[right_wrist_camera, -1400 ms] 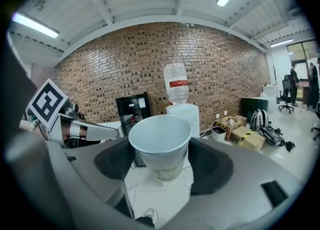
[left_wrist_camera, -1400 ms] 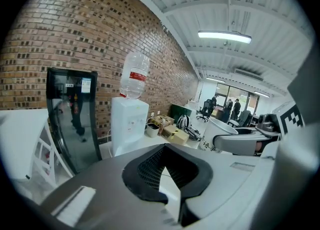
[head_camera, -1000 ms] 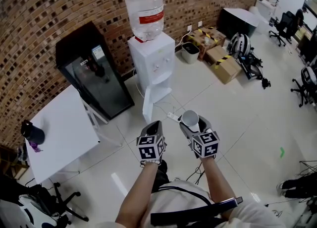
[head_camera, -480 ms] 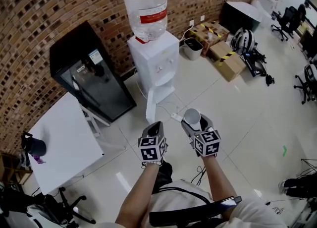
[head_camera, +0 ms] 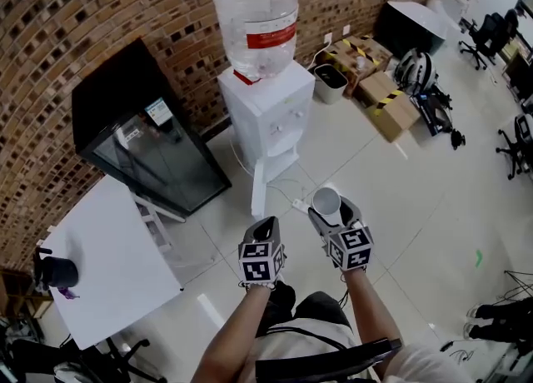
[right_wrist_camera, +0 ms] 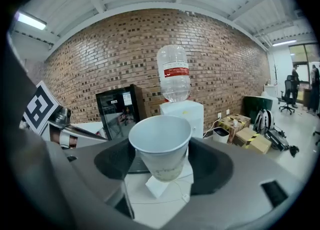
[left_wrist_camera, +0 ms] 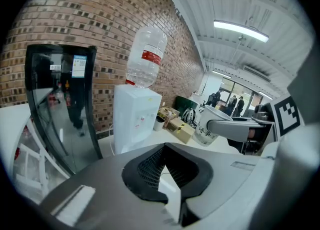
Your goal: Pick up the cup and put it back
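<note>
A white paper cup (head_camera: 326, 201) stands upright and empty between the jaws of my right gripper (head_camera: 328, 210), which is shut on it above the tiled floor. In the right gripper view the cup (right_wrist_camera: 161, 144) fills the middle, clasped low on its wall by the right gripper (right_wrist_camera: 161, 166). My left gripper (head_camera: 264, 227) hangs beside it to the left, jaws together and holding nothing. The left gripper view shows the cup (left_wrist_camera: 210, 126) off to the right. Ahead stands a white water dispenser (head_camera: 271, 115) with a big clear bottle (head_camera: 254, 11) on top.
A black glass-fronted cabinet (head_camera: 141, 140) stands left of the dispenser against the brick wall. A white table (head_camera: 108, 265) with a dark bottle (head_camera: 54, 271) is at the left. Cardboard boxes (head_camera: 379, 98) and office chairs lie at the right. A power strip (head_camera: 301, 204) lies on the floor.
The view has drawn closer to the water dispenser, which looks larger now. Both grippers keep their pose, the cup still held in the right one.
</note>
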{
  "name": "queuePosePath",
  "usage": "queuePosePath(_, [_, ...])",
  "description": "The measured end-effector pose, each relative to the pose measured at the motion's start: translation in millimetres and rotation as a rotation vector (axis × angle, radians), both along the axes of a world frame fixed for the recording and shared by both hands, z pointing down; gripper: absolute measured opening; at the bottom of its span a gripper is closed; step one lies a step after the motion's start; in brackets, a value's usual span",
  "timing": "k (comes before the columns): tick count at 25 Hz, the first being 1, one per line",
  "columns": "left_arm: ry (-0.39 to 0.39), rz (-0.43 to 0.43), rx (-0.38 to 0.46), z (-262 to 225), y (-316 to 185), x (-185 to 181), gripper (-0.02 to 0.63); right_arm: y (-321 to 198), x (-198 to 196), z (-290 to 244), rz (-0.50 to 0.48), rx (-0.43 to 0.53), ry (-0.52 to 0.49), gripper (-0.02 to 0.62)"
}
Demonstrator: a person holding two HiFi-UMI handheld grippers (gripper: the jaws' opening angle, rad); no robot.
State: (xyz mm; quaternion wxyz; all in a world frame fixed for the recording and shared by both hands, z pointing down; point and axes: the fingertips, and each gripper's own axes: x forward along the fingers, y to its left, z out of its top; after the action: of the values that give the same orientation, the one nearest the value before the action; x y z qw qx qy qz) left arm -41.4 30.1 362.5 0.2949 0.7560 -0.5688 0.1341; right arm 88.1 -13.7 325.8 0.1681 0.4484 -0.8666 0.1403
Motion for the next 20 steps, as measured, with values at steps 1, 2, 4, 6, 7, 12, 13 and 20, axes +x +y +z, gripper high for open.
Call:
queuePosePath(1, [-0.004, 0.003, -0.005, 4.3, -5.2, -3.6, 0.0, -8.0, -4.0, 3.1, -0.004, 0.003, 0.006, 0.336])
queuePosePath(2, [-0.008, 0.006, -0.011, 9.0, -10.4, -6.6, 0.0, -16.4, -7.0, 6.8, -0.007, 0.005, 0.014, 0.336])
queuePosePath(4, [-0.013, 0.008, -0.027, 20.1, -19.9, -10.7, 0.0, -33.0, -10.6, 16.7, -0.013, 0.004, 0.034, 0.336])
queuePosePath(6, [-0.013, 0.004, -0.043, 32.3, -29.9, -13.2, 0.0, -50.2, -13.1, 30.2, -0.019, -0.001, 0.053, 0.336])
queuePosePath(7, [-0.014, 0.004, -0.049, 38.7, -35.4, -13.7, 0.0, -59.1, -14.1, 38.0, -0.021, -0.004, 0.06, 0.336])
queuePosePath(12, [-0.022, -0.004, -0.086, 74.6, -60.8, -10.5, 0.0, -97.4, -14.8, 87.5, -0.026, -0.044, 0.082, 0.336])
queuePosePath(13, [-0.022, -0.014, -0.094, 81.7, -65.9, -9.9, 0.0, -104.4, -14.5, 98.0, -0.029, -0.053, 0.085, 0.336])
queuePosePath(20, [-0.025, -0.055, -0.134, 121.3, -108.0, -7.2, 0.0, -161.6, -21.8, 165.6, -0.079, -0.104, 0.118, 0.336])
